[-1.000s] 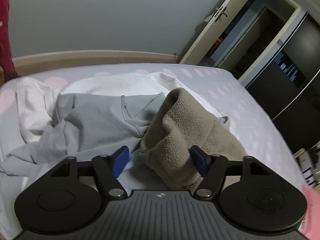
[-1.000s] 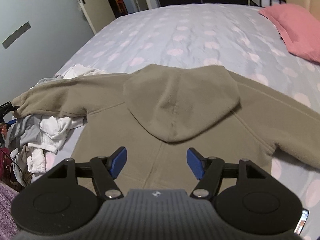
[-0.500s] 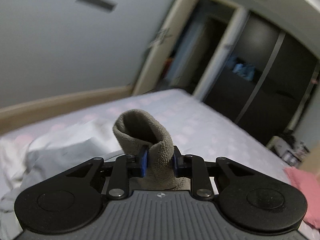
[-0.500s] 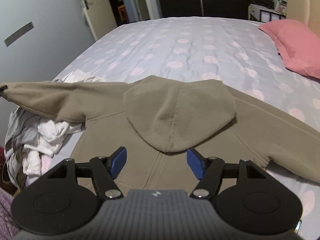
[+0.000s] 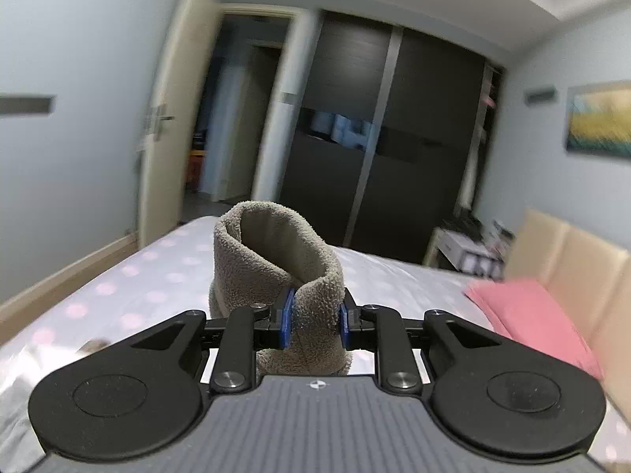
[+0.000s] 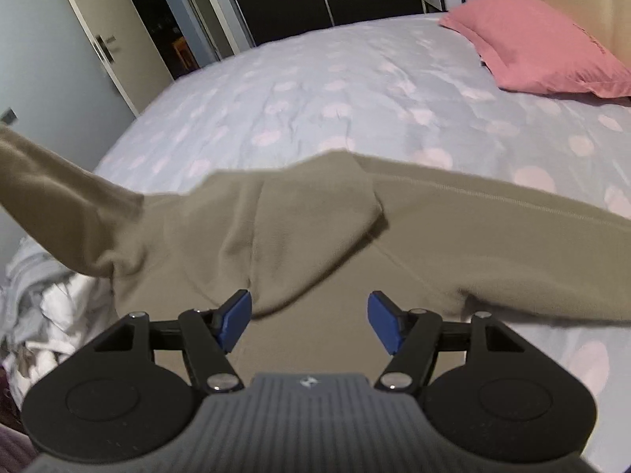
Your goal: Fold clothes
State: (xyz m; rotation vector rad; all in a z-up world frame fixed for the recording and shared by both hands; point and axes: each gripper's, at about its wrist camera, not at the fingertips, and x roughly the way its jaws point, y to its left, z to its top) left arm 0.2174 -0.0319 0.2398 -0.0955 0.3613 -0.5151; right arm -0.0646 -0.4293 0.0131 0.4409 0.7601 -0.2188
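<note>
Fleece hoodie (image 6: 414, 236) cuff (image 5: 276, 260) pinched by left hand-held gripper (image 5: 314, 322); right hand-held gripper (image 6: 309, 323) spread wide, empty

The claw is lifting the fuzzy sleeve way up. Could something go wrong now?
Maybe, in two ways.
1. The left gripper pinches only the cuff edge of the sleeve, so the soft fleece could slip out.
2. The right gripper is open and only hovers over the olive fleece hoodie, so the pull could drag the whole hoodie crooked, maybe toward the pile of clothes at the bed's edge.
</note>
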